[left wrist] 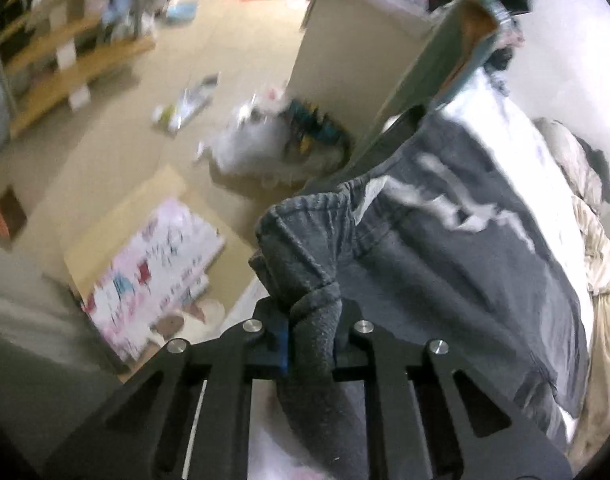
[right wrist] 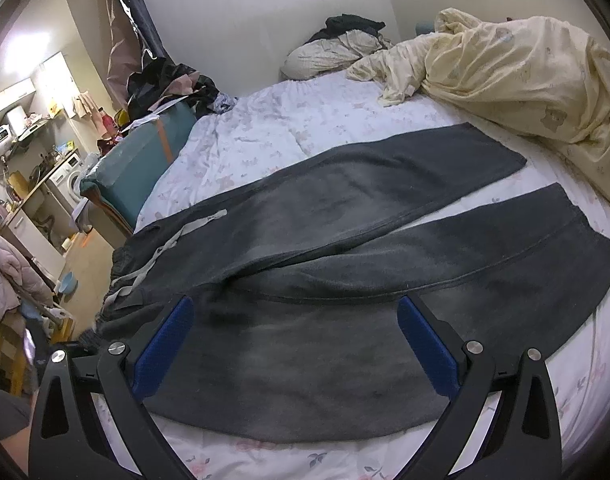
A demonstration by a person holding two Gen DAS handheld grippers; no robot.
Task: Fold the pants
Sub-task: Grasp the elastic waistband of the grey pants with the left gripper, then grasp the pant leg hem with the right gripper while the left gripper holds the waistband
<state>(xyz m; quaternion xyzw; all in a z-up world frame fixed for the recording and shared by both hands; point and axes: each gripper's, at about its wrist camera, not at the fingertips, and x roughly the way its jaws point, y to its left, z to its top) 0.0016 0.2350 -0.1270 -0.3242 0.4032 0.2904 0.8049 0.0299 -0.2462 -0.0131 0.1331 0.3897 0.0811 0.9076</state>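
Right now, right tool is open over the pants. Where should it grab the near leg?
Take the near leg at its cuff edge, coming from the cuff end. It lies flat on the bed, so only an edge offers a pinch. The right tool hovers mid-leg.

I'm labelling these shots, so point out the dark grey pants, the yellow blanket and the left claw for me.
dark grey pants [right wrist: 345,208]: right wrist view, middle of the upper leg.
yellow blanket [right wrist: 505,64]: right wrist view, on its crumpled middle.
left claw [left wrist: 311,344]: left wrist view, between its fingertips, shut on the pants.
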